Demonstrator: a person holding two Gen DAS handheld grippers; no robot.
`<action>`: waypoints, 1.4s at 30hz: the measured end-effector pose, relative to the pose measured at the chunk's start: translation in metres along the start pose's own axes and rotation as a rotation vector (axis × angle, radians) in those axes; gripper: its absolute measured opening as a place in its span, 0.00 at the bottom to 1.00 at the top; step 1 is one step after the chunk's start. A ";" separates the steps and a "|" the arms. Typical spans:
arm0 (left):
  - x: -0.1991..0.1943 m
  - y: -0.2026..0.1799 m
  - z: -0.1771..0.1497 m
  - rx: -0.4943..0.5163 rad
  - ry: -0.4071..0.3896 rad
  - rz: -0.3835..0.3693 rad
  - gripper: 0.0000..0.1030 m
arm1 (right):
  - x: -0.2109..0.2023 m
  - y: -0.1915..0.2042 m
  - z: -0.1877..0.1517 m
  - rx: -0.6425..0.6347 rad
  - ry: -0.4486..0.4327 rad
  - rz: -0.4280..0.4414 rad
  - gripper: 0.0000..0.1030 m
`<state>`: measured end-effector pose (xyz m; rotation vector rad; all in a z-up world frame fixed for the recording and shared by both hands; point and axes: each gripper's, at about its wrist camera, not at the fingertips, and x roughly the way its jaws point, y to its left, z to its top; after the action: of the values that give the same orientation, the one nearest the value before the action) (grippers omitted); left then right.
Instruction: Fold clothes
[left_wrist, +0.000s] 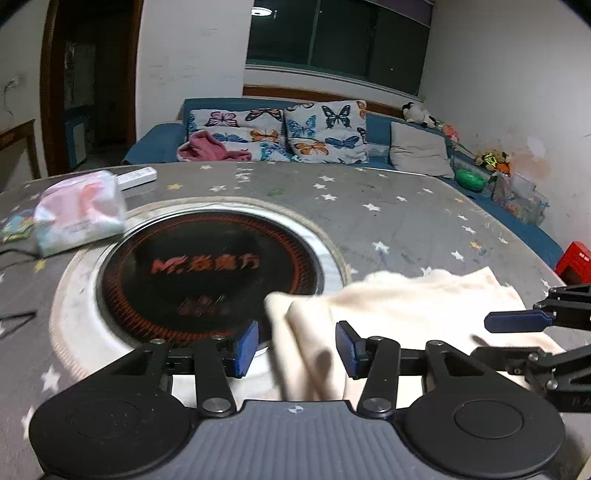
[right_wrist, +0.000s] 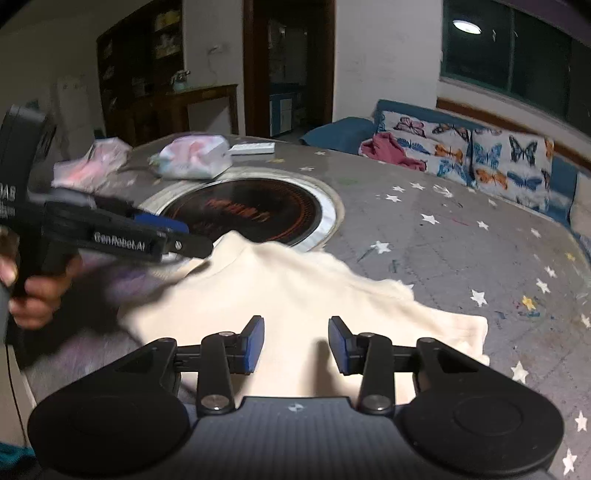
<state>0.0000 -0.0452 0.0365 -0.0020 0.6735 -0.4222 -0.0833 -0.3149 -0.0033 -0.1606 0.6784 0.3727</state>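
left wrist view, left to right: a tissue pack lies at upper left on the star-print desk, with a white remote just behind it. a round black hob is set into the desk at centre. the left gripper sits at the bottom, pads spread, and a bunched edge of the cream garment lies between them, not pinched. the garment spreads toward the lower right of the frame, overlapping the hob's rim.

right wrist view, left to right: a hand at the left edge holds the left gripper, its tips at the garment's near-left edge. the right gripper at bottom centre is spread wide over the garment, gripping nothing. a sofa with butterfly cushions fills the upper right.
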 end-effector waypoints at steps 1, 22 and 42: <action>-0.004 0.001 -0.003 -0.002 -0.001 0.002 0.48 | -0.001 0.005 -0.003 -0.010 0.003 0.007 0.37; -0.027 0.004 -0.029 0.031 -0.006 0.032 0.49 | -0.007 0.033 -0.008 -0.081 0.004 0.012 0.37; -0.031 0.052 -0.014 -0.285 0.056 0.010 0.67 | 0.029 0.134 -0.001 -0.485 0.014 0.081 0.37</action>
<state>-0.0106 0.0164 0.0370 -0.2571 0.7836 -0.3151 -0.1148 -0.1836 -0.0262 -0.5973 0.6001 0.6113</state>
